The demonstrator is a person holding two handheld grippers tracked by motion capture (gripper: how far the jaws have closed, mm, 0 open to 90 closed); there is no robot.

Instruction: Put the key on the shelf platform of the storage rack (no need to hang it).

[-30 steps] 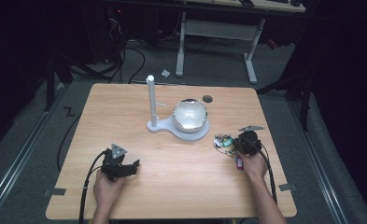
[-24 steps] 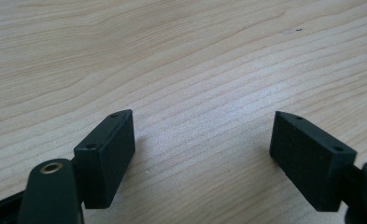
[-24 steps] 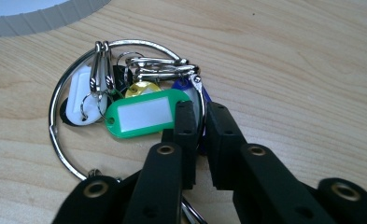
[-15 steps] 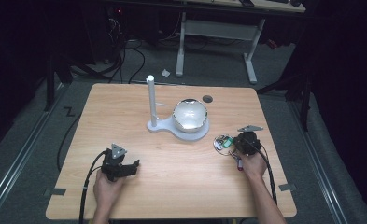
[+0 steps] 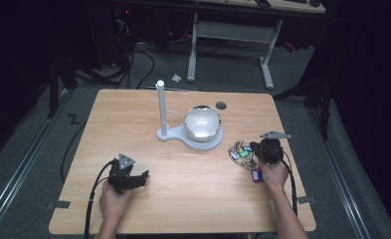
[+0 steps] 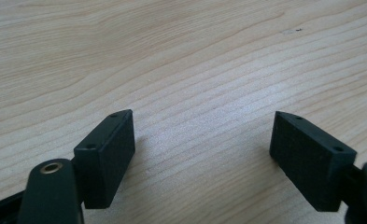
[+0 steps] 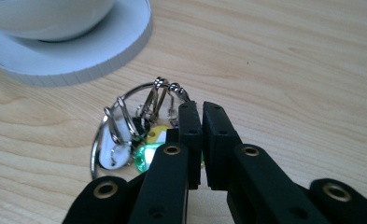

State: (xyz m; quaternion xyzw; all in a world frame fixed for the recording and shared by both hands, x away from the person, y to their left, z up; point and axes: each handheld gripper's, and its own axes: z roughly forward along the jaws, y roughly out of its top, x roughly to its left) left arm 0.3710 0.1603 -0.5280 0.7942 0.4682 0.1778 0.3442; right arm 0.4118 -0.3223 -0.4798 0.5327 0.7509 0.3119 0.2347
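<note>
A bunch of keys and coloured tags on a metal key ring [image 5: 240, 151] lies on the wooden table [image 5: 193, 199], right of centre. My right gripper [image 5: 254, 149] sits over it. In the right gripper view its jaws are shut, and the key ring's [image 7: 120, 130] wire arc runs in at the right gripper's tips [image 7: 202, 105]. A blue tag [image 5: 255, 175] lies by the right hand. My left gripper [image 5: 141, 177] rests at the front left, and the left gripper [image 6: 202, 140] stands open over bare wood.
A white stand with an upright post [image 5: 160, 107] and a shiny white dome [image 5: 202, 122] on a round base [image 7: 102, 46] stands mid-table, just beyond the keys. A small dark disc [image 5: 221, 105] sits near the far edge. Desk legs and cables lie beyond the table.
</note>
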